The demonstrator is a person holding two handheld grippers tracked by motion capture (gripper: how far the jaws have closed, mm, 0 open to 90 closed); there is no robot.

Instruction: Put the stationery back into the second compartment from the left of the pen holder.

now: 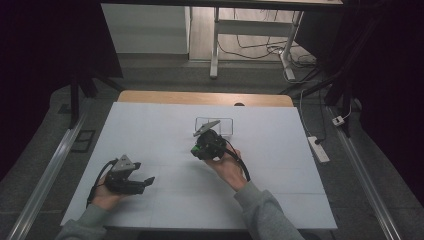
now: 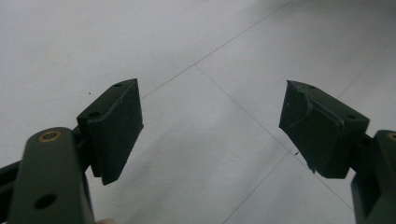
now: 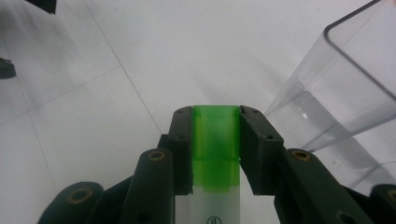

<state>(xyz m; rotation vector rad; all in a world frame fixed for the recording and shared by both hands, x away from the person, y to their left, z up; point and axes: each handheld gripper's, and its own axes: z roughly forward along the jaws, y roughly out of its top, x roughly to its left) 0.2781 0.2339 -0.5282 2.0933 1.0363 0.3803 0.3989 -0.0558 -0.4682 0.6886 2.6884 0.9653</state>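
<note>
Right gripper view: right tongs (image 3: 215,140) are clenched on a tube (image 3: 215,154), its green cap, translucent and square-shouldered, pinched between the matte black jaws; frosted white body below. Just to their right stands a clear box (image 3: 345,88), hard, glossy plastic with thin, straight walls and an open top. Judgement: pickup done, placing into the box remains. Left tongs (image 2: 210,126) are released, jaws wide apart over the smooth white worktop (image 2: 196,51) with faint seam lines, and hold nothing.
</note>
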